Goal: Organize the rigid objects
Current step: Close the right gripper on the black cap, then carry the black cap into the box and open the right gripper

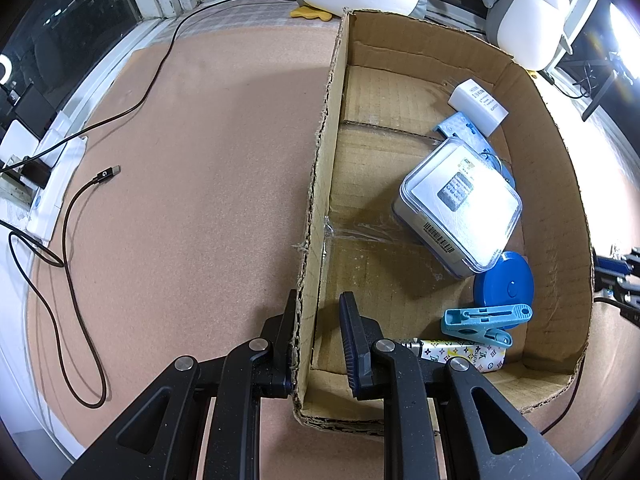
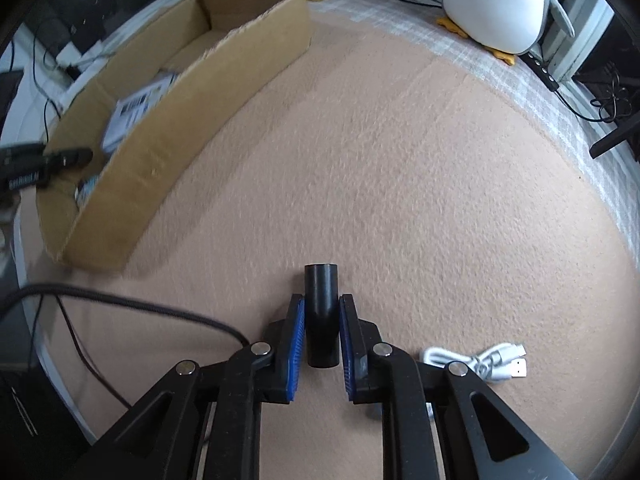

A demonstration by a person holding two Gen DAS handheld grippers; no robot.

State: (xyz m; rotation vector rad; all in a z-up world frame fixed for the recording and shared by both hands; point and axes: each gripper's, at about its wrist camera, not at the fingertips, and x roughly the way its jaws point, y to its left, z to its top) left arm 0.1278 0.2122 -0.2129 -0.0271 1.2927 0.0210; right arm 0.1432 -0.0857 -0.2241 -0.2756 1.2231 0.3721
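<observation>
from the left wrist, a black usb cable (image 1: pixel 76 240) snakes over the pink felt of the bench (image 1: pixel 200 160) at far left. the left gripper (image 1: pixel 318 320) straddles the near left wall of the cardboard box (image 1: pixel 320 184), one finger outside and one inside, pinching that wall. inside the box, from its middle toward the right: a patterned lighter-like item (image 1: pixel 464 354) at the near end, a light blue clothespin (image 1: pixel 484 322) just beyond it, a blue round disc (image 1: pixel 505 280) partly behind the pin, a clear-lidded case (image 1: pixel 462 204) tilted on a pale blue plastic piece (image 1: pixel 462 128), and a white adapter (image 1: pixel 478 106) farthest back. two plush penguins (image 1: pixel 524 16) sit beyond the box.

from the right wrist, the box stands at the left, blurred, with printed packaging visible inside, though which item it is i cannot say for sure. at centre the right gripper (image 2: pixel 321 312) is clamped on a black cylinder (image 2: pixel 321 312), both blue pads (image 2: pixel 296 344) pressed to its sides, above the felt and well apart from the box. a coiled white cable (image 2: pixel 480 362) lies on the bench just right of the gripper.
</observation>
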